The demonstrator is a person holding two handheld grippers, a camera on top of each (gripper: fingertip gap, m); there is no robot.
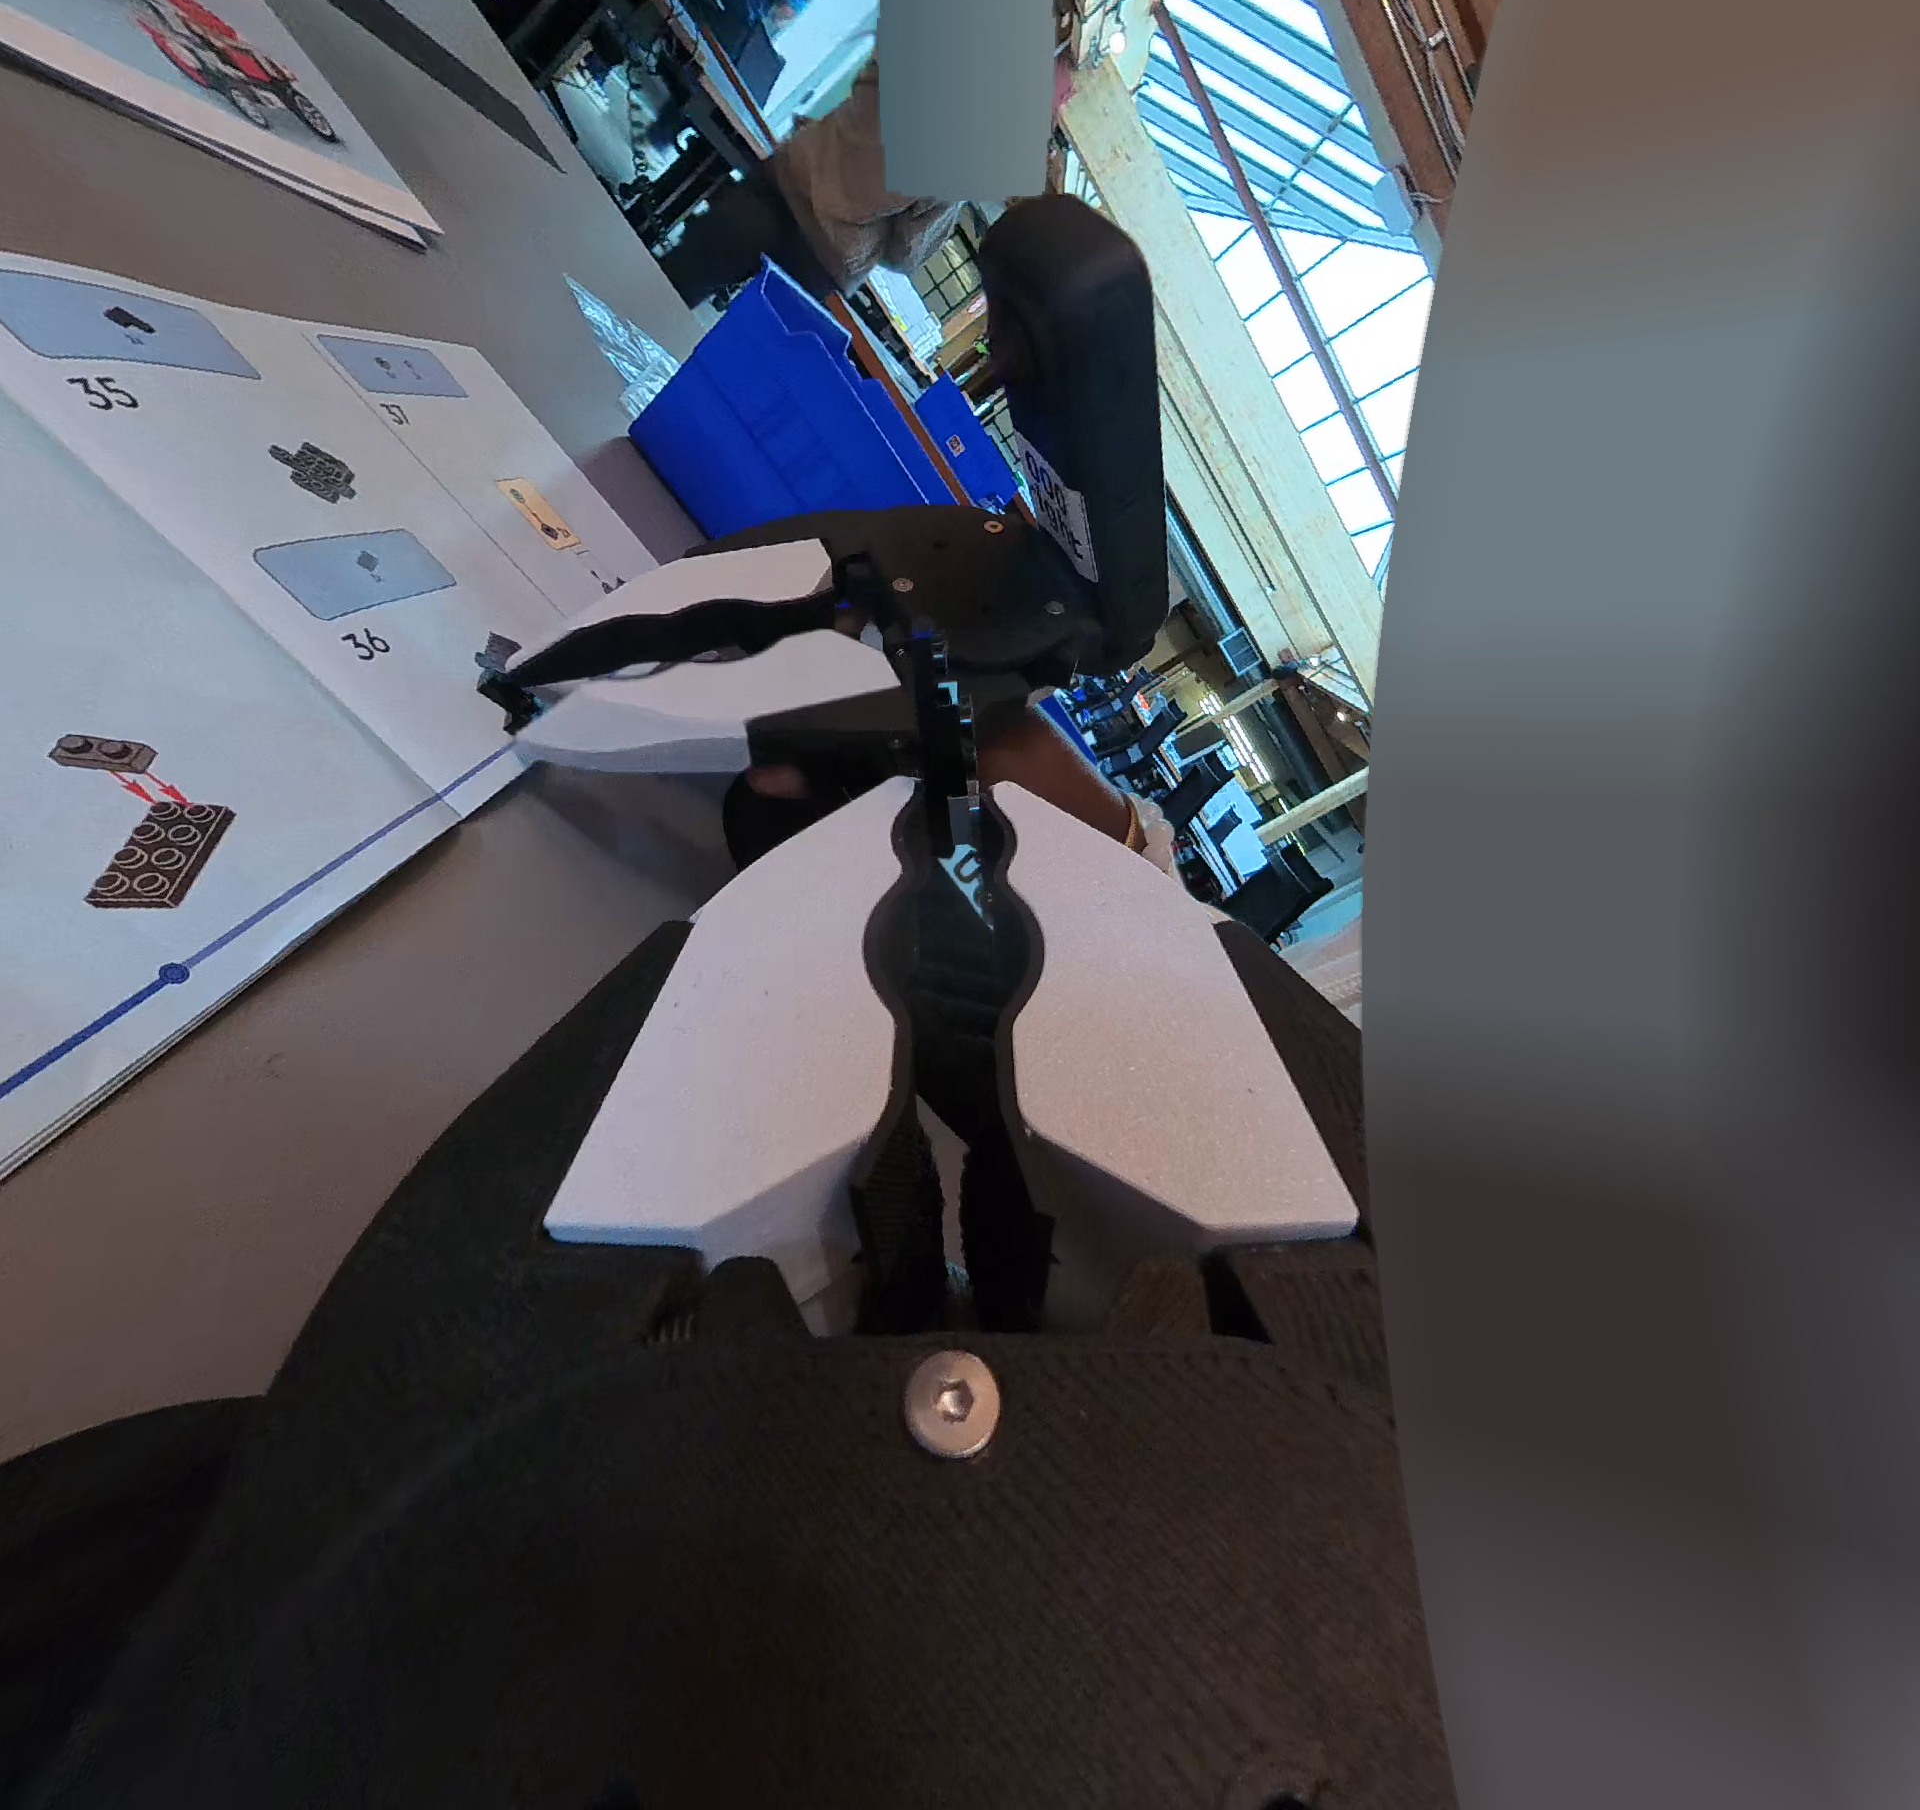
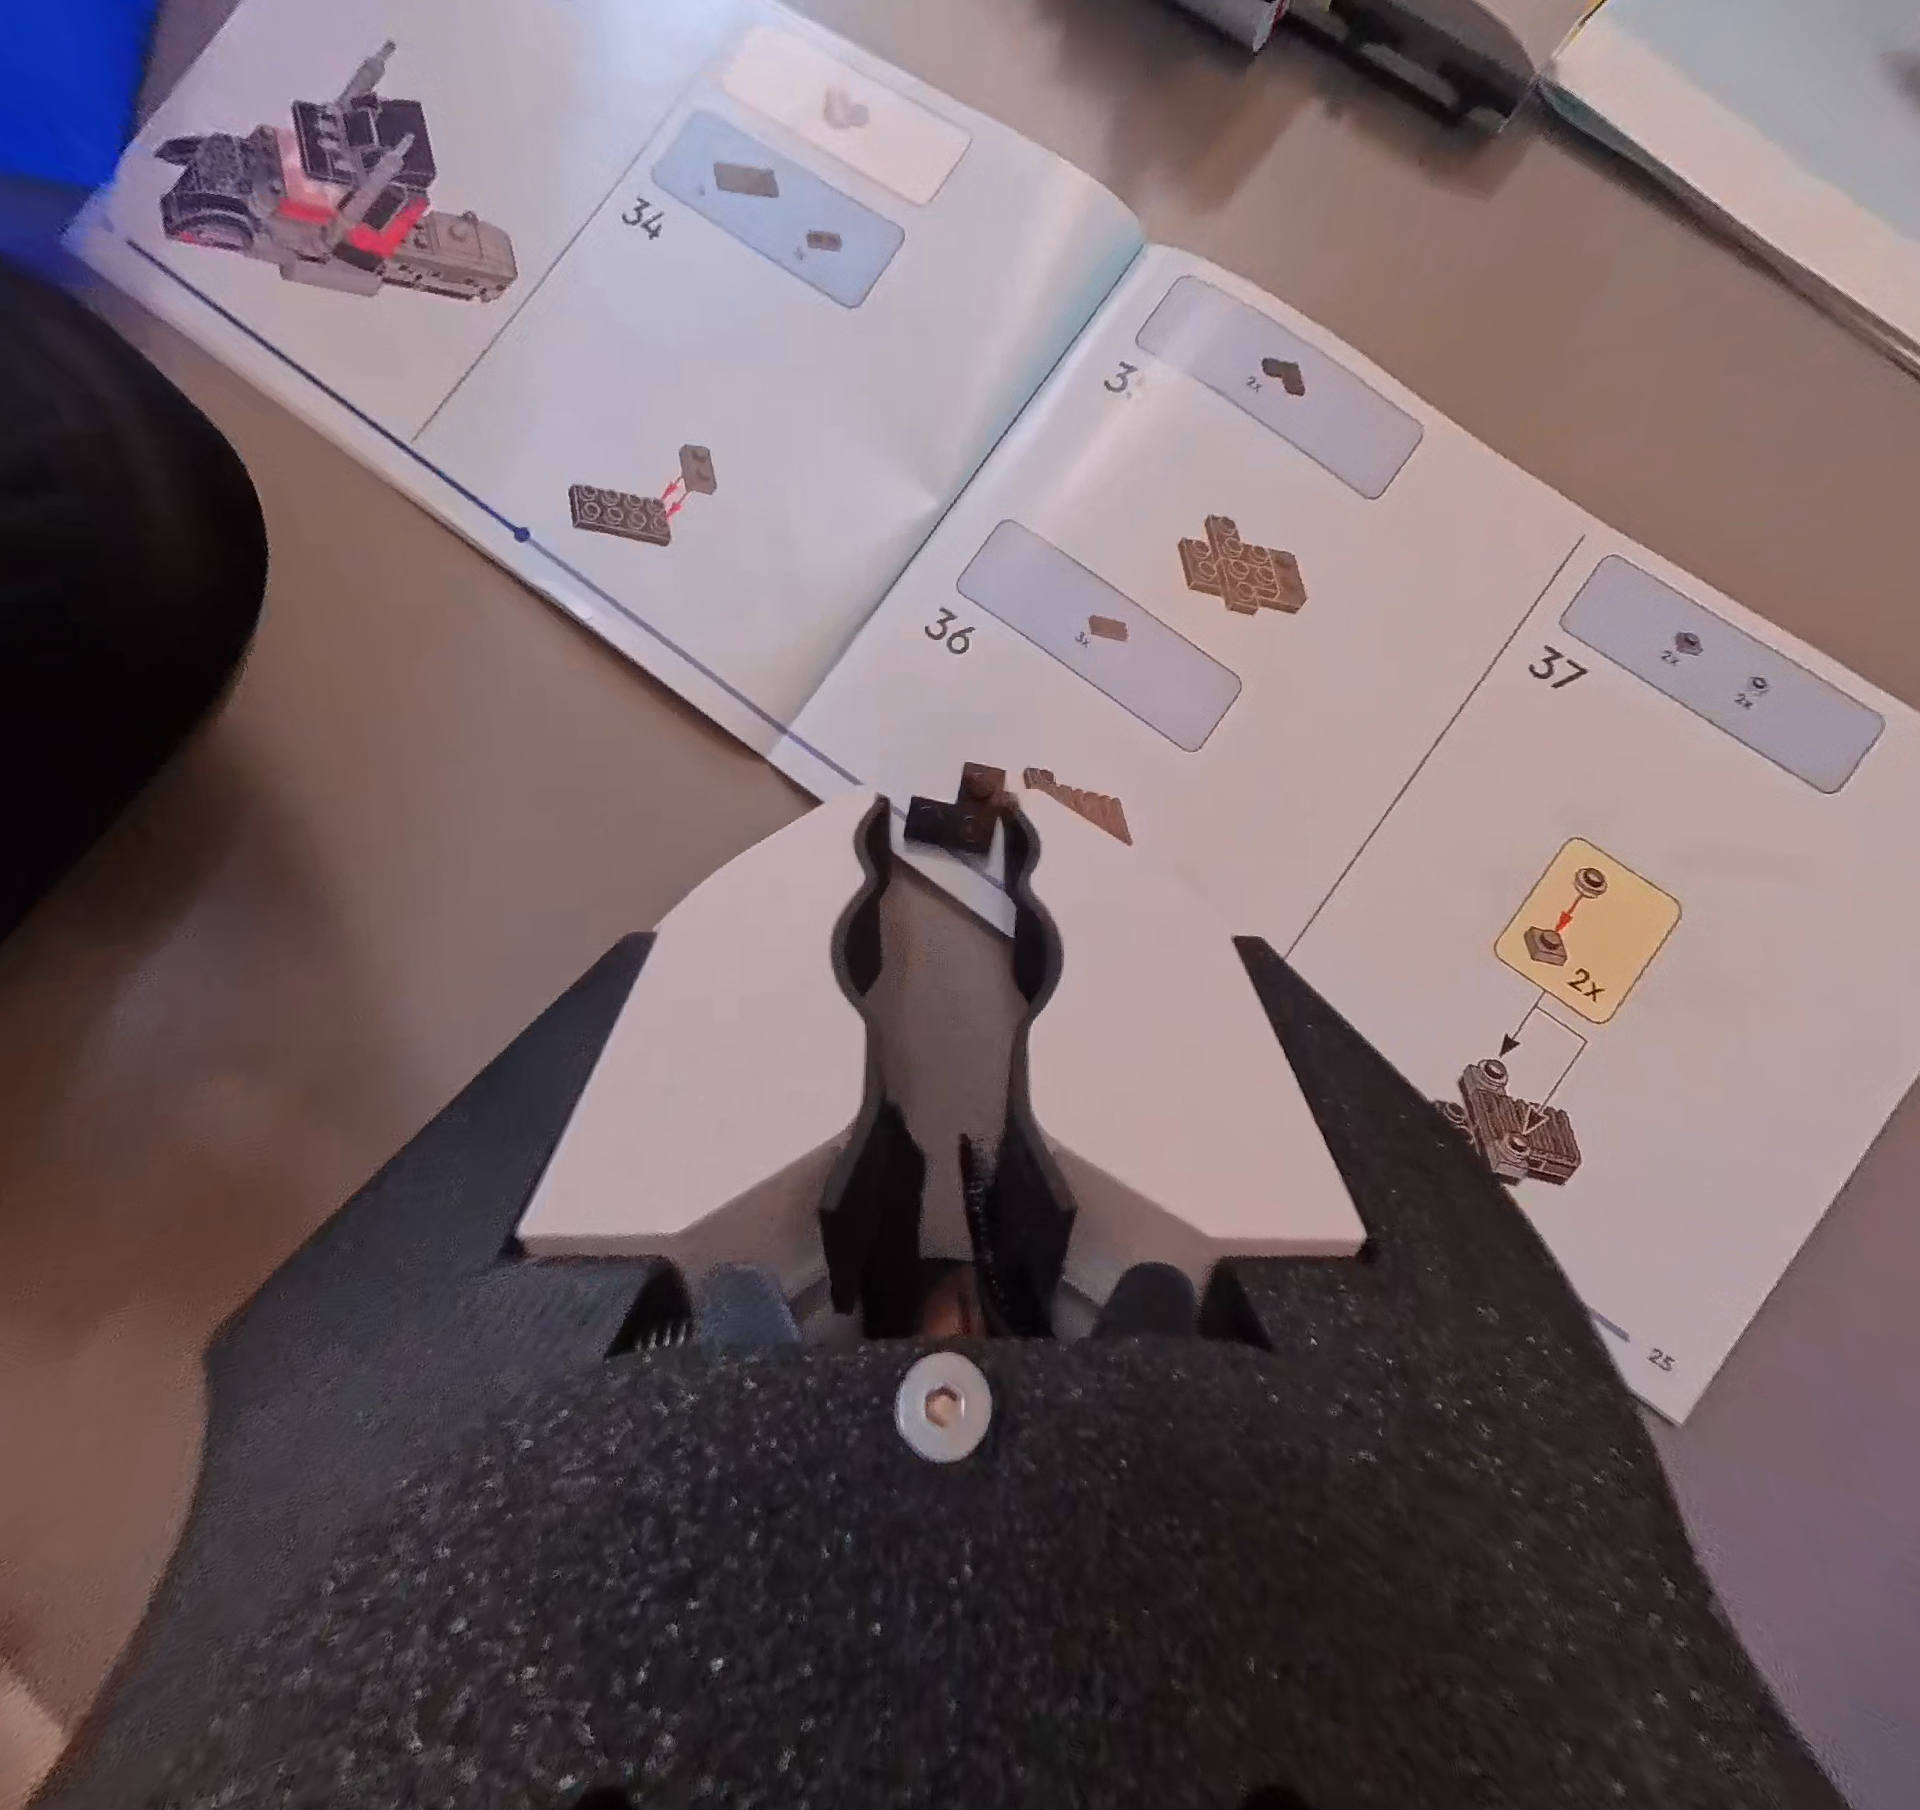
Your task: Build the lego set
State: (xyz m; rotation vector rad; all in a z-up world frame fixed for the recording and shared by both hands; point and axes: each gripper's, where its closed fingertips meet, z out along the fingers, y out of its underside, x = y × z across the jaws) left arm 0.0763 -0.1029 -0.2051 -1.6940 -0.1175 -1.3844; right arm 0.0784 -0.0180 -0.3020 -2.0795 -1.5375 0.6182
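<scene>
Fingers of the right gripper pinch a dark L-shaped plate at the booklet's edge; left gripper fingers clench a black piece.

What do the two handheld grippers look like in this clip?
Both match: the left gripper and the right gripper have white wedge-shaped jaws with wavy black inner edges, on a textured black printed body with one silver hex screw. No cables or sleeves show.
</scene>
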